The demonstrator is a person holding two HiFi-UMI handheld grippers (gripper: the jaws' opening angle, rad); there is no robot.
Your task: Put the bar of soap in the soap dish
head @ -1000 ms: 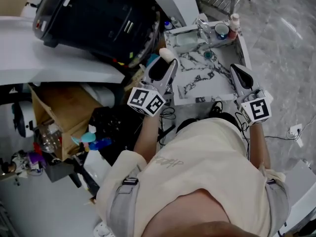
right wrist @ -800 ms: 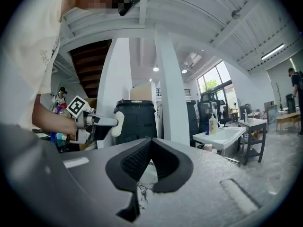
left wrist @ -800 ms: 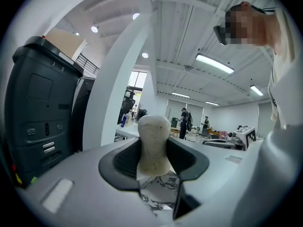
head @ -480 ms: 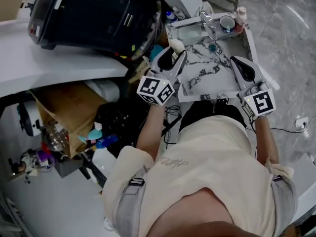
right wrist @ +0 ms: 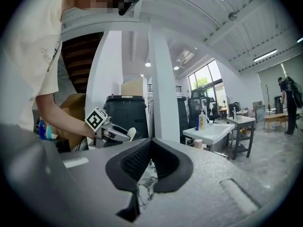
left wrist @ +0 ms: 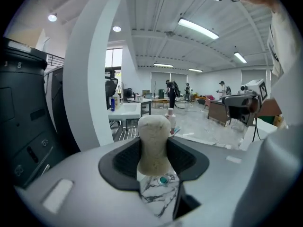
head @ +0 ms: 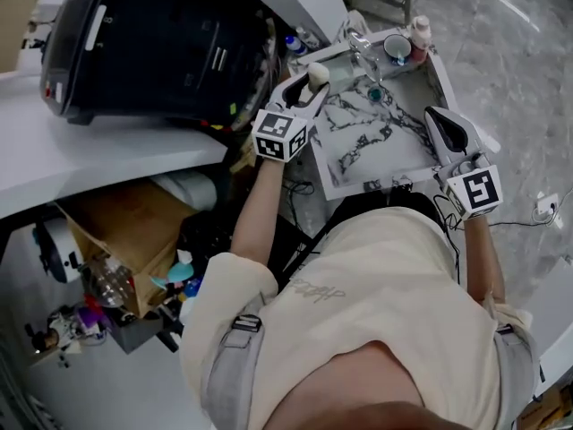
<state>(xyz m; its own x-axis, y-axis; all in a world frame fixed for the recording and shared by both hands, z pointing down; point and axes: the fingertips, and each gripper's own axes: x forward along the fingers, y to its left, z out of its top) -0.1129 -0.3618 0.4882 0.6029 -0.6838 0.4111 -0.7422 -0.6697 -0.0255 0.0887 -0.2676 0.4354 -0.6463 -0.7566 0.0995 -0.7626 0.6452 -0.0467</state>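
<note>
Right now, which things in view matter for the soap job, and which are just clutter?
Job: bar of soap, in the left gripper jaws; soap dish, at the marble basin's far edge.
Lying about: cup; pink bottle; black machine; cardboard box; right gripper, jaws shut, empty.
</note>
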